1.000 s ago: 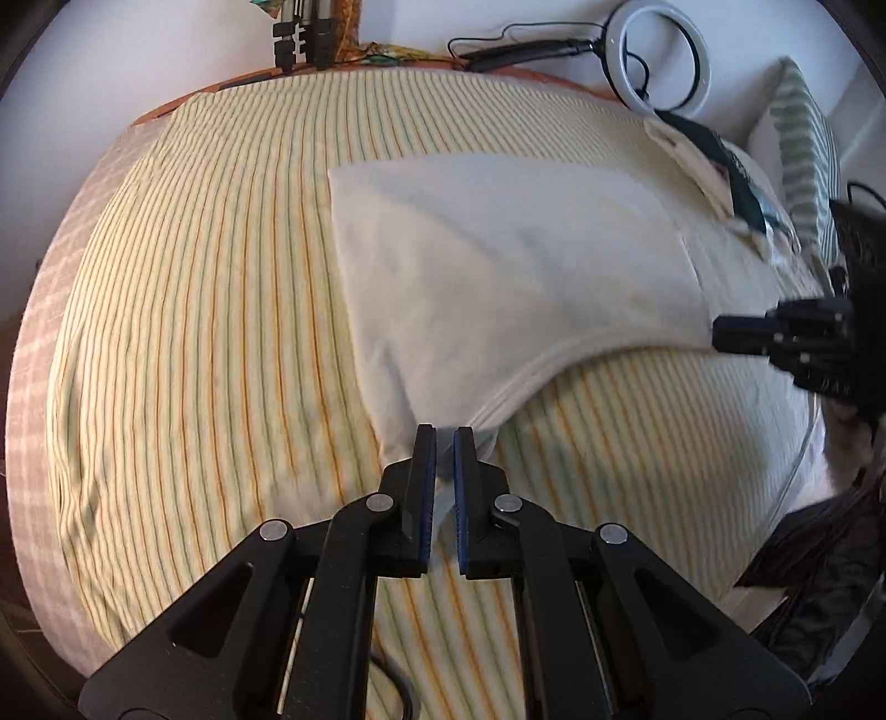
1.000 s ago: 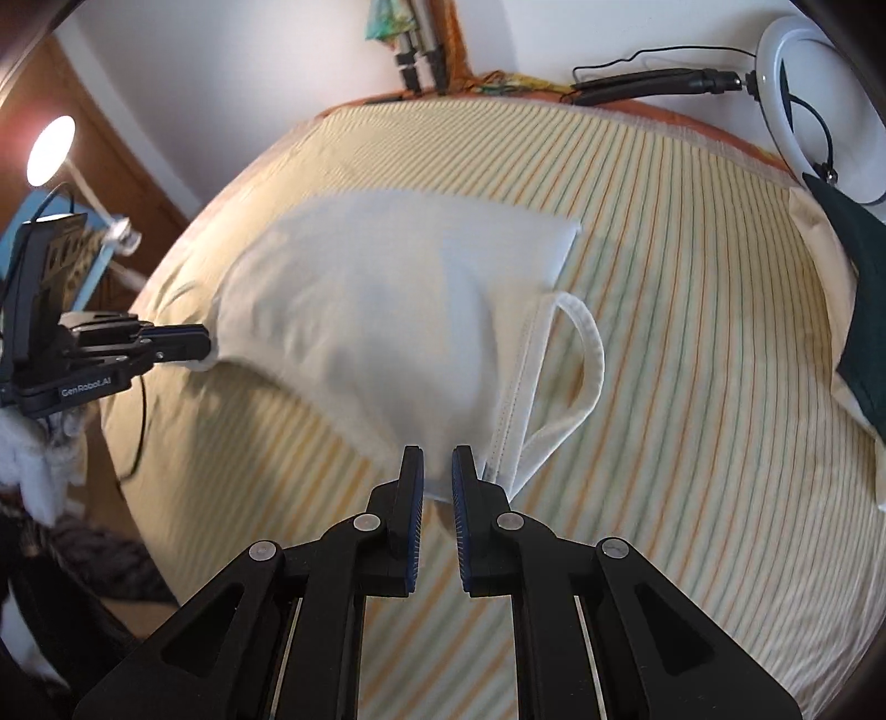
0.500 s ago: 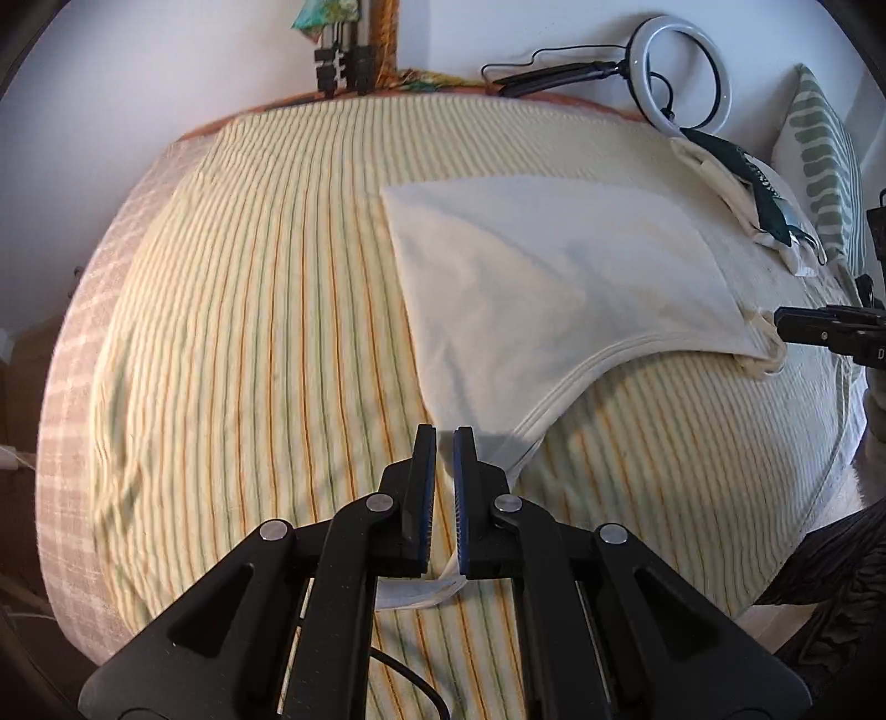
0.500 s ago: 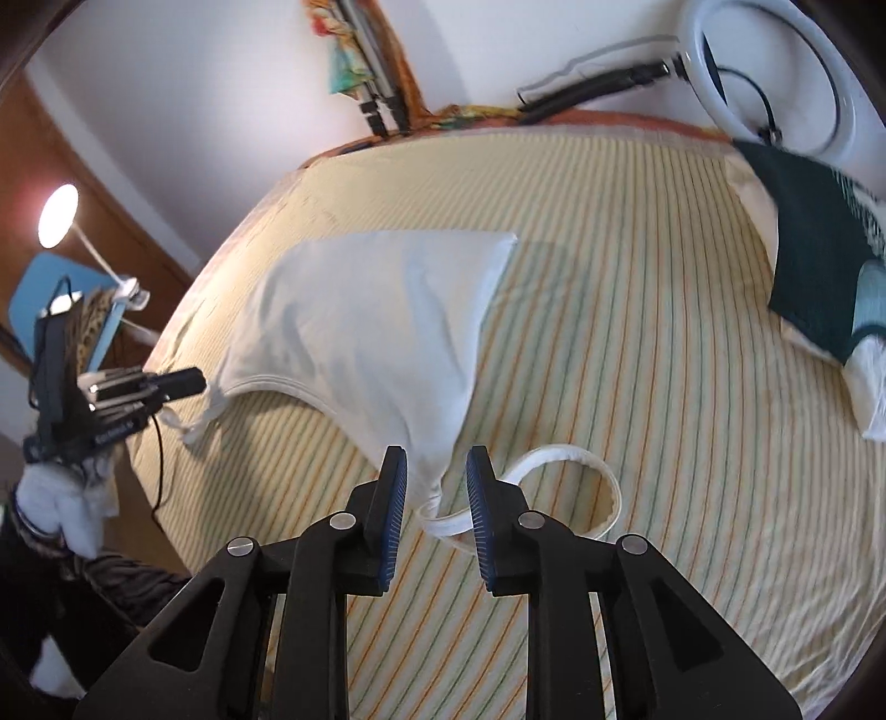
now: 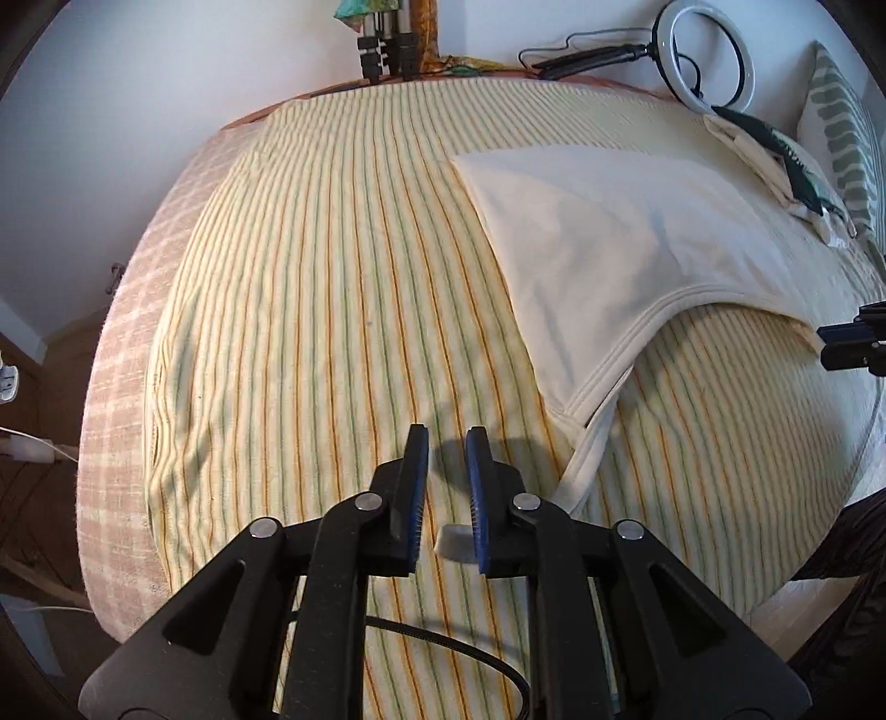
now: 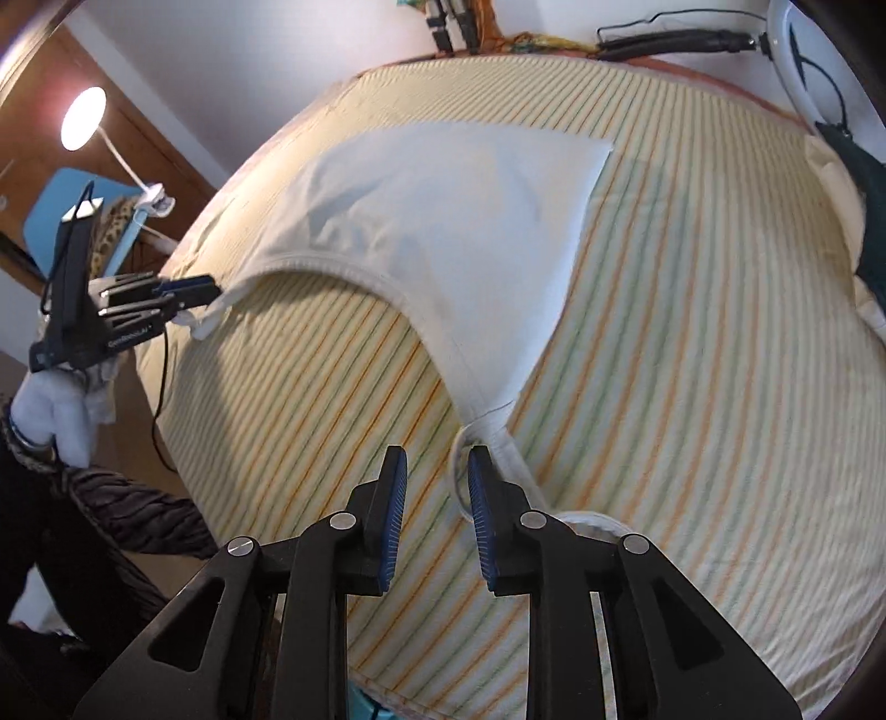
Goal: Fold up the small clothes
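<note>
A cream sleeveless top (image 5: 598,221) lies spread flat on the striped bedsheet (image 5: 310,288); it also shows in the right wrist view (image 6: 437,205). My left gripper (image 5: 446,437) is open, just left of the top's near strap (image 5: 587,448), and holds nothing. My right gripper (image 6: 436,459) is open over the other strap (image 6: 498,437), with the strap loop lying between and under its fingers. Each gripper shows in the other's view: the right one at the far right edge (image 5: 853,346), the left one at the left (image 6: 166,299) beside the strap end.
A ring light (image 5: 703,52) and its cable lie at the bed's head. A dark green garment on folded cream cloth (image 5: 775,149) and a patterned pillow (image 5: 847,133) sit at the right. A lamp (image 6: 83,116) and blue chair stand beside the bed.
Both grippers have opened and let go of the top's straps, and the top now lies flat. Both grippers have drawn back slightly toward the bed's near edge.
</note>
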Action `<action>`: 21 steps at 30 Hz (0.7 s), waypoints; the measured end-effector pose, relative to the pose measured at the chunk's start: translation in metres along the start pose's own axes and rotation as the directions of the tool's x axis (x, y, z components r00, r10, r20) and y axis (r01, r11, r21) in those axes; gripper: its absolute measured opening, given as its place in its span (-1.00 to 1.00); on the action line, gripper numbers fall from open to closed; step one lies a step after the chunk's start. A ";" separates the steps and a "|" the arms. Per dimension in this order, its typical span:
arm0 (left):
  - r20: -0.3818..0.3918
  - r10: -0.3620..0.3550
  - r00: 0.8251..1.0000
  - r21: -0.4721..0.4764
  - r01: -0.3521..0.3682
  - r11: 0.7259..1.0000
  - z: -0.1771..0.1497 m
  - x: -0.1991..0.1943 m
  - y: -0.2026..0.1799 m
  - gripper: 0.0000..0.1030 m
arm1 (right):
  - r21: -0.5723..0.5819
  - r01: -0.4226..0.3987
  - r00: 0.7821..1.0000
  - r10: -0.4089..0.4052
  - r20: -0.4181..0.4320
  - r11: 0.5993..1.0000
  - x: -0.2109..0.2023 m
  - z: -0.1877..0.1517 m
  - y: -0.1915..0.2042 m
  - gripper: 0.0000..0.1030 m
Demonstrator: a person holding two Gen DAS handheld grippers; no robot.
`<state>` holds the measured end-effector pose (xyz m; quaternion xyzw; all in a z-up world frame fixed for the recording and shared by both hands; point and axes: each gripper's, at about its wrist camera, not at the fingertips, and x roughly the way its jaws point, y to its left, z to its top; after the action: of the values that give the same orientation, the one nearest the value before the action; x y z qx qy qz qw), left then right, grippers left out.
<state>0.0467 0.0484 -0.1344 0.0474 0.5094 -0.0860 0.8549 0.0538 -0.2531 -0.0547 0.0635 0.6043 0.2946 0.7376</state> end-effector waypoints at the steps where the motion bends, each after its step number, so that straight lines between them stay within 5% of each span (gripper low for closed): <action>1: 0.011 -0.009 1.000 -0.011 0.009 1.000 0.002 -0.003 0.002 -0.75 | 0.008 -0.017 1.000 0.017 0.024 1.000 -0.006 0.002 -0.002 -0.58; 3: 0.037 -0.037 0.999 -0.045 0.039 0.998 0.008 -0.008 0.007 -0.63 | 0.020 -0.050 0.995 0.048 0.089 0.999 -0.021 0.005 -0.010 -0.57; 4: 0.051 -0.063 0.997 -0.072 0.066 0.995 0.012 -0.011 0.010 -0.42 | 0.033 -0.056 0.991 0.052 0.123 0.998 -0.028 0.009 -0.014 -0.52; 6: 0.087 -0.148 0.985 -0.142 0.160 0.977 0.021 -0.016 0.018 -0.21 | 0.068 -0.060 0.982 0.047 0.183 0.996 -0.036 0.015 -0.021 -0.19; 9: 0.133 -0.262 0.956 -0.261 0.288 0.921 0.035 -0.014 0.030 -0.20 | 0.161 -0.076 0.972 0.037 0.230 0.984 -0.039 0.023 -0.040 -0.05; 13: 0.171 -0.282 0.944 -0.363 0.326 0.873 0.054 -0.007 0.039 -0.20 | 0.260 -0.080 0.971 0.015 0.240 0.962 -0.029 0.032 -0.052 -0.05; 15: 0.195 -0.278 0.940 -0.339 0.331 0.881 0.068 -0.011 0.033 -0.20 | 0.261 -0.029 0.965 -0.041 0.260 0.965 -0.026 0.040 -0.049 -0.08; 17: 0.229 -0.279 0.933 -0.283 0.338 0.898 0.080 -0.016 0.018 -0.20 | 0.209 -0.002 0.961 -0.057 0.272 0.978 -0.023 0.049 -0.039 -0.43; 21: 0.252 -0.285 0.925 -0.205 0.338 0.918 0.098 -0.002 -0.008 -0.20 | 0.128 0.051 0.942 -0.090 0.322 0.990 -0.013 0.067 -0.018 -0.49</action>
<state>0.1291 0.0242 -0.0856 -0.1500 0.4207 -0.1630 0.8798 0.1217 -0.2571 -0.0337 0.1332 0.4918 0.2171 0.8326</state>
